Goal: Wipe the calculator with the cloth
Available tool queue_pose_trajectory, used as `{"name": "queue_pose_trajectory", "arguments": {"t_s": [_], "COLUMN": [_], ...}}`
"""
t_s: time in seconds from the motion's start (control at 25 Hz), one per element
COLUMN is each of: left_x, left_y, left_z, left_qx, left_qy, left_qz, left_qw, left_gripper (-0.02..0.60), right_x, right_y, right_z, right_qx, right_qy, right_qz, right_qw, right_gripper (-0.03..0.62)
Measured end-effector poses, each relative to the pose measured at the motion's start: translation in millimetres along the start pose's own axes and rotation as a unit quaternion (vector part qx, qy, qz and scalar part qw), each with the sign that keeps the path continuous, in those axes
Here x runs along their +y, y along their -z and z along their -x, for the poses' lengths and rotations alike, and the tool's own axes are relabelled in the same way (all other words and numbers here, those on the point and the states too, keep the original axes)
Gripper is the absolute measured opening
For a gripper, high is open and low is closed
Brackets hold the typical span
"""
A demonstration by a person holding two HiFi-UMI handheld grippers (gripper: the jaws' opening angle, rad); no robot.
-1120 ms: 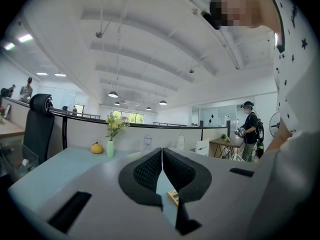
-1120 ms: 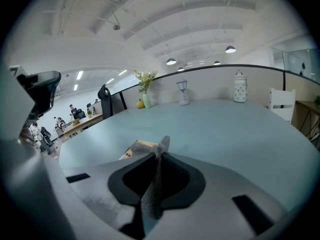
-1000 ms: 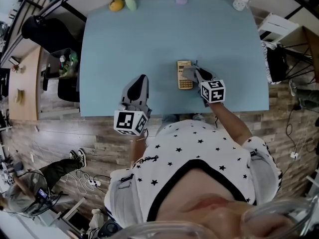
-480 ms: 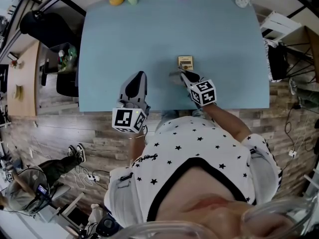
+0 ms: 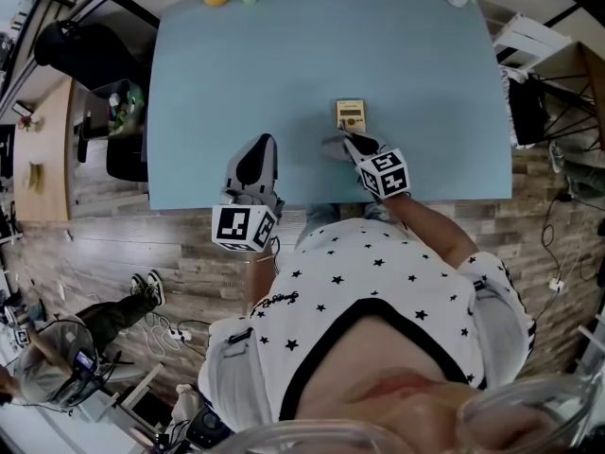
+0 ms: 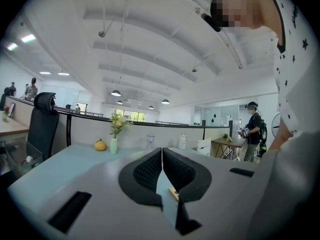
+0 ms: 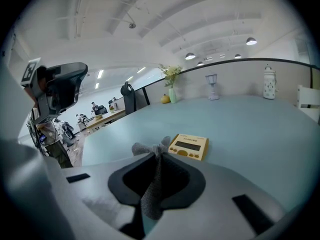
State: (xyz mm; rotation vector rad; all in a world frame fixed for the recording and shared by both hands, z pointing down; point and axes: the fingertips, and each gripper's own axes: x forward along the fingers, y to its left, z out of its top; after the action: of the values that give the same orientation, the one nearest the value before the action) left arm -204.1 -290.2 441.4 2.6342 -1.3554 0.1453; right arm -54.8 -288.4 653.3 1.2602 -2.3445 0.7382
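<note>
The yellow calculator [image 5: 350,114] lies flat and face up near the middle of the pale blue tabletop [image 5: 236,64], with nothing holding it in place. The right hand-held gripper [image 5: 346,143] sits just on the near side of it, jaws clamped tight on a grey knitted cloth [image 7: 152,184]. The fabric is squeezed into a narrow fold, and only a small tuft pokes out past the tips, right beside the calculator's near edge. Whether the tuft touches the calculator I cannot tell. The left hand-held gripper [image 5: 264,151] is well apart, towards the near edge of the tabletop, with its jaws closed together on nothing. That leaves the calculator free to move, so to my eye the main risk is simple: a firm stroke could push it across the smooth surface instead of wiping it, perhaps turning it askew. The second worry is the short tuft — with so little cloth showing, the hard jaw tips could meet the keys or the display, scraping them or pressing buttons. A snagged fold might also pull loose from the grip.
</note>
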Motion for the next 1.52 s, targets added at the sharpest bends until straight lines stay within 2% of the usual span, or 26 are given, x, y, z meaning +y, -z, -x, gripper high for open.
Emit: {"name": "queue_pose_trajectory", "arguments": {"t_s": [0.84, 1.16, 1.52], "left_x": [-31.3, -34.2, -29.4], "left_y": [-2.5, -3.8, -2.0], "left_z": [-30.3, -34.1, -29.7], "left_qx": [0.002, 0.002, 0.003], "left_qy": [0.052, 0.056, 0.05], "left_qz": [-0.002, -0.005, 0.0], "left_qw": [0.9986, 0.9984, 0.9988], "left_gripper": [0.031, 0.031, 0.031], "right_x": [-63.8, -68.3, -66.4], "right_y": [17.7, 28.5, 18.4], "right_z": [42.3, 42.9, 45.4], "right_qx": [-0.005, 0.005, -0.008], "right_qy": [0.082, 0.089, 0.088], "right_qz": [-0.033, -0.035, -0.044], "right_qw": [0.996, 0.995, 0.995], "right_gripper": [0.034, 0.034, 0.034]}}
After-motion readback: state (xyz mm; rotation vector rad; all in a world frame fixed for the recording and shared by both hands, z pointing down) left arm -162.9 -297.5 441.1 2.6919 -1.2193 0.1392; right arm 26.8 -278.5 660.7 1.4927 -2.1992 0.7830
